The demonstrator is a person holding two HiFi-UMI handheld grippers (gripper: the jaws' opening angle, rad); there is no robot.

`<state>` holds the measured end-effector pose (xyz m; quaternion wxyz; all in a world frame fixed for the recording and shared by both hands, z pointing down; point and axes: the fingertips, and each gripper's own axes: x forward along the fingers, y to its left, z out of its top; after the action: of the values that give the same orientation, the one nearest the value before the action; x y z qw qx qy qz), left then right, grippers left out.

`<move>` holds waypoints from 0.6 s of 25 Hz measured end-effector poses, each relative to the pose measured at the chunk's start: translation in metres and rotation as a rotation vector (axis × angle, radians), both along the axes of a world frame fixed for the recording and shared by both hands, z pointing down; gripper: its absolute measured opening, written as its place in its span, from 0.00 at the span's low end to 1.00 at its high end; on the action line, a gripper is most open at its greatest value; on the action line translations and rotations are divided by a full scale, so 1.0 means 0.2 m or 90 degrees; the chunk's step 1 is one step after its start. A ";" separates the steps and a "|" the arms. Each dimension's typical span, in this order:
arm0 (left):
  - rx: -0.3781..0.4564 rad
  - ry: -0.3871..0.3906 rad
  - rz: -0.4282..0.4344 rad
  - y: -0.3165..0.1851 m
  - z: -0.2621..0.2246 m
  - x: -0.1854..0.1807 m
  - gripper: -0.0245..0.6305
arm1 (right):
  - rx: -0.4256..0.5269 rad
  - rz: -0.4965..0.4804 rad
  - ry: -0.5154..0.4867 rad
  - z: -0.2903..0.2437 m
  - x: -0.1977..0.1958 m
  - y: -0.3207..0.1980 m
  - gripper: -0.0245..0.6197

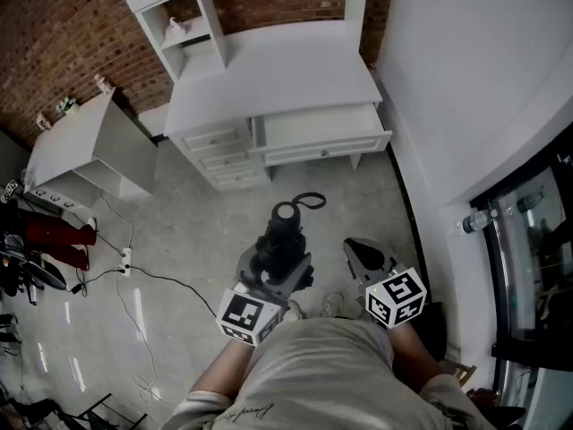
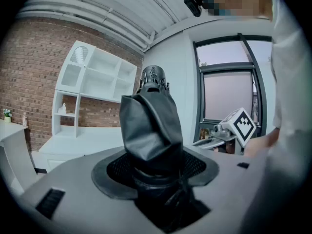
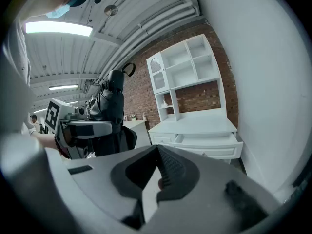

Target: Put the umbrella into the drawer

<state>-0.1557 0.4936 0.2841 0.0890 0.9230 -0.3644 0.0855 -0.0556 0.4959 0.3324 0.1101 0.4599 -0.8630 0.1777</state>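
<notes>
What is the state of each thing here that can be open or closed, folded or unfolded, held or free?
umbrella: folded, held in the left tool
left tool: shut on the umbrella
right tool: shut, empty
wide drawer: pulled open
small drawers: closed

The worktop [image 1: 277, 70] stands ahead against the brick wall [image 1: 54, 34], with a shelf unit [image 1: 179, 16] on its rear left. Its drawer [image 1: 320, 131] is pulled out at the front right, and a stack of small drawers [image 1: 219, 155] sits just left of it. A second table [image 1: 76, 137] stands to the left, apart. Before the drawer and nearer the person, the umbrella [image 1: 282, 236] sits in the left claw [image 1: 277, 267]. The right claw [image 1: 363, 253] is just right of it.
</notes>
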 end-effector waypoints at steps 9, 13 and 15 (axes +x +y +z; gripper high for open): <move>-0.005 0.007 -0.016 0.02 0.01 0.04 0.46 | 0.004 -0.010 0.002 0.02 0.05 0.04 0.08; -0.009 0.009 -0.020 0.03 0.02 0.07 0.46 | 0.007 -0.016 0.001 0.02 0.06 0.04 0.08; -0.007 0.011 -0.023 0.02 0.01 0.09 0.46 | 0.012 -0.019 -0.011 0.01 0.08 0.03 0.08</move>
<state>-0.1379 0.4972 0.2869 0.0988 0.9166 -0.3795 0.0781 -0.0403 0.5013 0.3343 0.1011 0.4465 -0.8723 0.1716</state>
